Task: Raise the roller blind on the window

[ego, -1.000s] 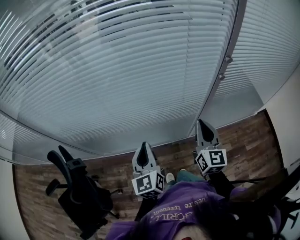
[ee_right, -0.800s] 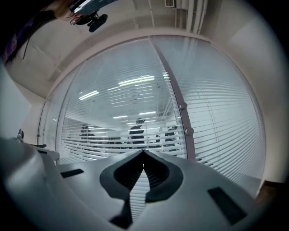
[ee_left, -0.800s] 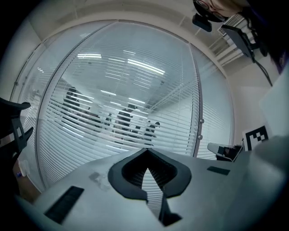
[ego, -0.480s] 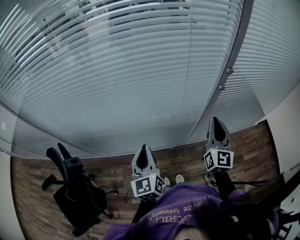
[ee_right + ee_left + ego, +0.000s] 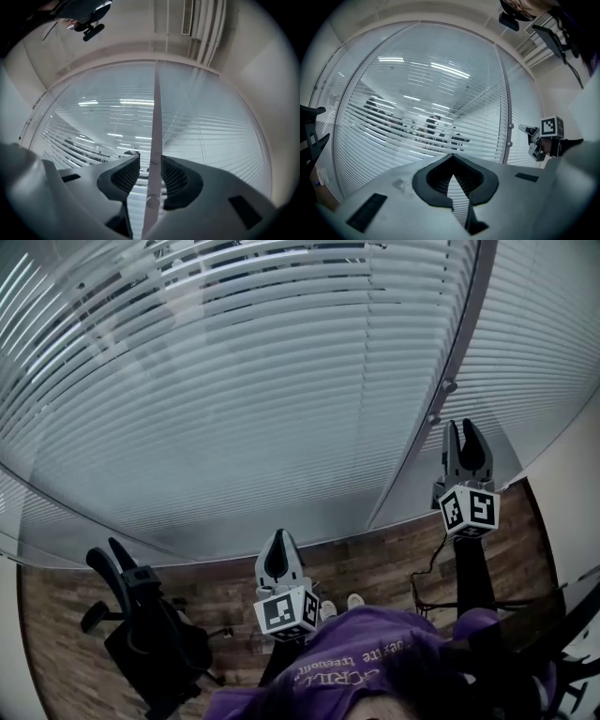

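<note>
While the blind (image 5: 234,381) hung fully lowered behind the glass, the right gripper (image 5: 465,429), jaws just opened and framing the window post (image 5: 412,460) ungripped, sat just below its knobs (image 5: 448,387), left gripper (image 5: 278,540) clenched empty: reach step, judged; next needs a centred close on the lifting control.

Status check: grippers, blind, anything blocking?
Left gripper shut, empty. Right gripper just opening, window post lined up between its fingers, not gripped. Blind down. Chair off left, out of the way.

Pale upside-down lettering across purple shirt (image 5: 394,638), too small and blurred to read, nothing else legible
</note>
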Available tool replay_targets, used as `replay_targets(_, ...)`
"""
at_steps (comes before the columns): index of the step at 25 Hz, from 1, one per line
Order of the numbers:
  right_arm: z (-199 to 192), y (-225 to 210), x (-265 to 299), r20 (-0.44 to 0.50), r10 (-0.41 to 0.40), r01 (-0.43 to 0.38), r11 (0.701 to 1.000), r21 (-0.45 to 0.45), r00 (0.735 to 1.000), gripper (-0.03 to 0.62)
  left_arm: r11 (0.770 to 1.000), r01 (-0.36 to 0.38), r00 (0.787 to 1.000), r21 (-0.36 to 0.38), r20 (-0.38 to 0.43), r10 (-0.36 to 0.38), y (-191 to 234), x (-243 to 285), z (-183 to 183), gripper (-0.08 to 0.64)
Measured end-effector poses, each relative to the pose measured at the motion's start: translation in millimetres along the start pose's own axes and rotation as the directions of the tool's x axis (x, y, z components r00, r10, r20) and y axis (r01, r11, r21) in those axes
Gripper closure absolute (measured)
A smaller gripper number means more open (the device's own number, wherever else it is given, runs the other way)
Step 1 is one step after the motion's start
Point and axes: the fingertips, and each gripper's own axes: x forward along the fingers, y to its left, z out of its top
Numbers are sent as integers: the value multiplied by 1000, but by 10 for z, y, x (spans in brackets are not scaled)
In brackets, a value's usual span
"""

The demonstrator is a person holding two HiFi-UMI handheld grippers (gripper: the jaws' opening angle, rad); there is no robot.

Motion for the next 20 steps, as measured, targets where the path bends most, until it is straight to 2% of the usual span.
replay_targets(3, 51, -68, 312, -33, 23, -27, 992, -125, 999, 442, 1000, 10, 1000, -2, 0, -10, -27, 82, -77, 558)
replay_targets(7, -111, -98, 599, -144, 28, -67, 959, -275, 989, 439, 1000, 25, 1000, 0, -8, -25, -41, 130, -115, 558)
replay_targets(13, -74, -15, 748, -189, 17, -103, 881, -461, 982, 440, 1000, 12, 1000, -2, -4, -12, 53, 92, -90, 558)
replay_targets(17, -110, 2, 763, -215, 1, -129, 805, -580, 977, 447, 1000, 2, 1000, -4, -2, -2, 85, 91, -118, 558)
replay_targets(20, -157, 3, 774, -239, -7, -142, 788, -599, 971, 462, 1000, 0, 1000, -2, 3, 0, 79, 111, -124, 558)
